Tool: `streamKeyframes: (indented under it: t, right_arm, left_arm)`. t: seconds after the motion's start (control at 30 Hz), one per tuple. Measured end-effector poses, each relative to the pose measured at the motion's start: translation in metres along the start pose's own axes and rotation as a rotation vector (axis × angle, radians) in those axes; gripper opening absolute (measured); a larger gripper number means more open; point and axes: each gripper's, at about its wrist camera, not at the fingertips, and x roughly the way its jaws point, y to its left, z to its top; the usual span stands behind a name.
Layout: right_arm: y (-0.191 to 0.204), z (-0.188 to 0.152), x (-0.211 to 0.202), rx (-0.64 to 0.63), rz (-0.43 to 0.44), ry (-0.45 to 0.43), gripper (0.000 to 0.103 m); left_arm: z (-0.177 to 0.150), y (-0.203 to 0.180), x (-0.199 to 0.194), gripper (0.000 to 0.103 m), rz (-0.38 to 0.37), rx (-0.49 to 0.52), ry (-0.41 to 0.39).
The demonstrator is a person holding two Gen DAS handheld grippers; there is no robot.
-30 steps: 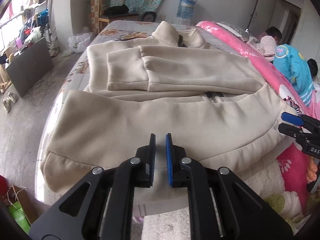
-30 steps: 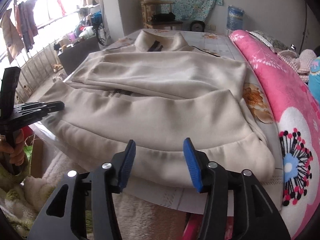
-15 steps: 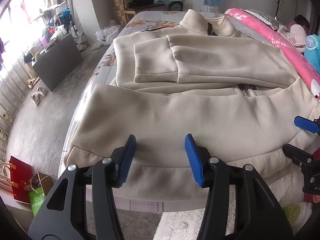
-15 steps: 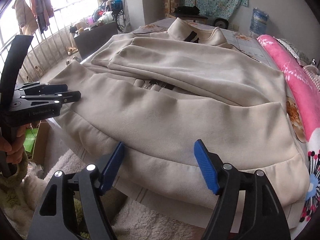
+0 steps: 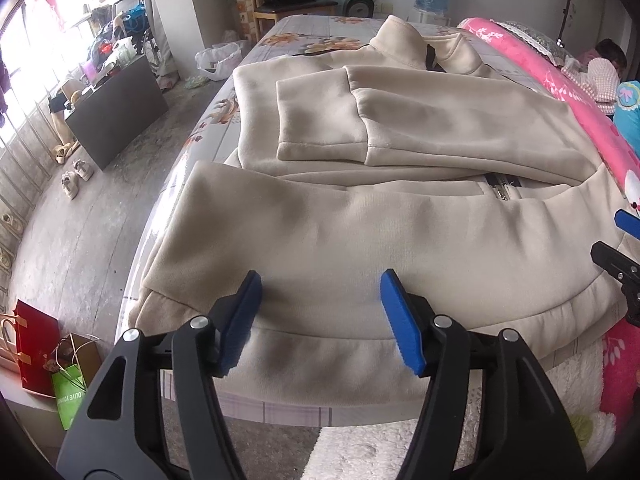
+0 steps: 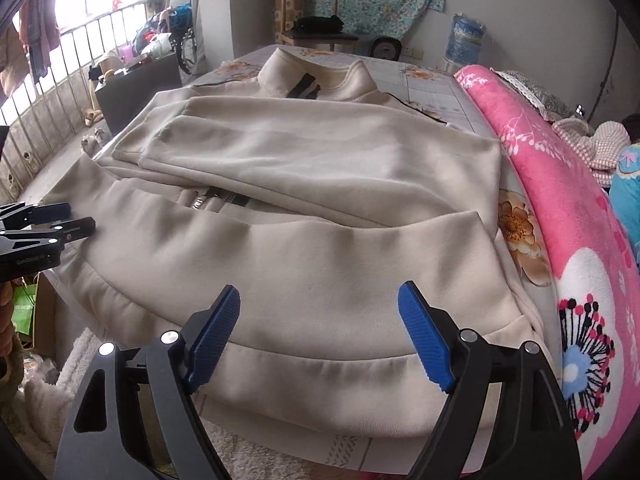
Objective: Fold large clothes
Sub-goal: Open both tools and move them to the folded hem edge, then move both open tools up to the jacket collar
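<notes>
- Left hand-held gripper (image 5: 320, 322): pressed together a second ago, now spreading, nothing between the pads; right hand-held gripper (image 6: 318, 338) likewise widening, empty.
- Hem let go; bottom fold of beige jacket (image 5: 400, 216) likely finished.
- Jacket on bed (image 5: 320, 28): thick fleece, ribbed hem, sleeves crossed, zipper showing.

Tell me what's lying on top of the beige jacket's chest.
Both sleeves lie folded across the beige jacket, one cuff overlapping the other. Nearer the camera, the bottom part is folded up over the zipper, leaving only a short stretch showing. The chest beneath is covered.
</notes>
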Motion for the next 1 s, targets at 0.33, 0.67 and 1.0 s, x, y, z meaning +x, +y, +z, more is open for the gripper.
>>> streamKeyframes:
  t: [0.33, 0.67, 1.0]
  right_arm:
    - [-0.014, -0.007, 0.020, 0.092, 0.045, 0.040, 0.090]
    - [-0.016, -0.006, 0.022, 0.089, 0.046, 0.045, 0.093]
    - [-0.013, -0.004, 0.024, 0.086, 0.039, 0.056, 0.095]
  left_arm:
    - [0.000, 0.002, 0.002, 0.066, 0.012, -0.001, 0.000]
    - [0.001, 0.005, 0.003, 0.076, 0.031, -0.016, 0.004]
    - [0.001, 0.011, 0.005, 0.084, 0.019, -0.032, -0.005]
